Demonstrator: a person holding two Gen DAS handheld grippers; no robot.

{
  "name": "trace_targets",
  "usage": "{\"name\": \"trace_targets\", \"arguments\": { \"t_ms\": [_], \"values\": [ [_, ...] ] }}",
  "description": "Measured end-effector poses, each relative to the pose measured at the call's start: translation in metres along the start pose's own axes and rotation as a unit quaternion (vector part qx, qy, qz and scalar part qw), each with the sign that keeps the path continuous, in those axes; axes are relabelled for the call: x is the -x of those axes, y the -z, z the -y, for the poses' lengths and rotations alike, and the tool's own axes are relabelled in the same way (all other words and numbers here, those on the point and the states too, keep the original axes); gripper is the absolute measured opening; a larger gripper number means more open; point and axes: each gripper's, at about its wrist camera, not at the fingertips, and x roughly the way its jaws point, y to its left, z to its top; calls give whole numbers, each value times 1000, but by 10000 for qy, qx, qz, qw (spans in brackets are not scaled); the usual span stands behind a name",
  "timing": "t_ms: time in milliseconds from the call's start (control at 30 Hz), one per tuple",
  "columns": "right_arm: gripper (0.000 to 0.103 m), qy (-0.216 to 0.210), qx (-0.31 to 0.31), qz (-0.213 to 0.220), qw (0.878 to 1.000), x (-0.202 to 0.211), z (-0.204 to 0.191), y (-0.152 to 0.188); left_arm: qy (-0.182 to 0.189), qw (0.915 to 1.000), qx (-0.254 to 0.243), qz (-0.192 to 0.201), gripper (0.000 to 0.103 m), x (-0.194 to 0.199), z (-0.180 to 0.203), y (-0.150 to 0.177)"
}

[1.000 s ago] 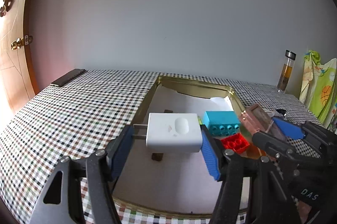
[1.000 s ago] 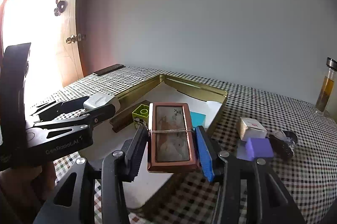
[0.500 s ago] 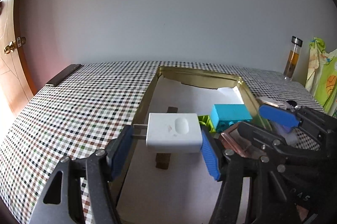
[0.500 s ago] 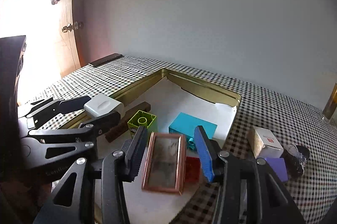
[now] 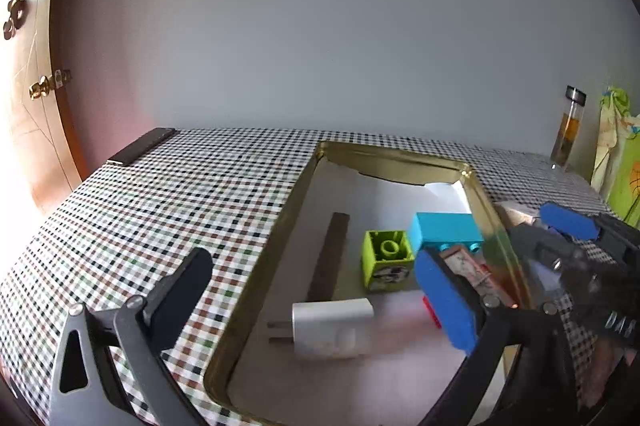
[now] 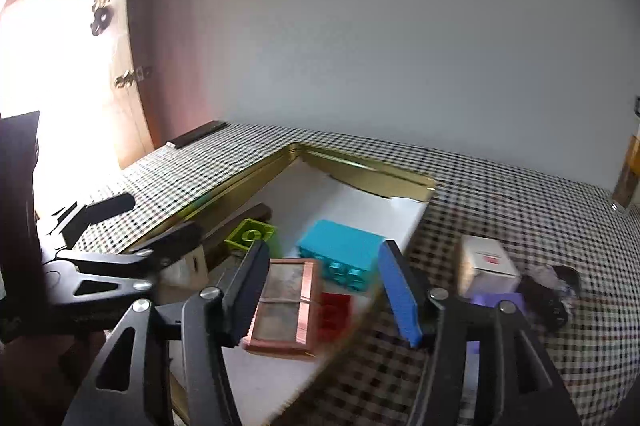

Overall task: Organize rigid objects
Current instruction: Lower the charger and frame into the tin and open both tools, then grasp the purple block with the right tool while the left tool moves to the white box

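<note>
The charger (image 5: pixel 332 328) lies low and centre in the left view, on the white floor of the tray (image 5: pixel 256 274), prongs toward the left wall. The framed card (image 6: pixel 286 306) lies flat at centre in the right view, just beside the red brick (image 6: pixel 334 314) and below the teal brick (image 6: pixel 340 256).

My left gripper (image 5: pixel 316 296) stands wide and empty; my right gripper (image 6: pixel 324 290) is parted, pads clear of the card. To finish cleanly I'd lift both straight away, keeping the fingers off the green brick (image 5: pixel 386 260) and the tray wall.

A second ago each was clenched on its piece above the tray; both jaws have just been opening, and now both pieces rest inside, nothing between the pads.
</note>
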Motion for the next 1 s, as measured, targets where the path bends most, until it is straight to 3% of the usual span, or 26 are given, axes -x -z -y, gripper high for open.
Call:
{"name": "trace_targets", "arguments": {
  "t_ms": [500,1000],
  "values": [
    [73,980,-581,68,9935,48,100,20,290,9986,441,76,102,14,20,15],
    [73,880,-581,-449,9934,5,91,32,381,9988,300,48,102,15,45,14]
  ]
}}
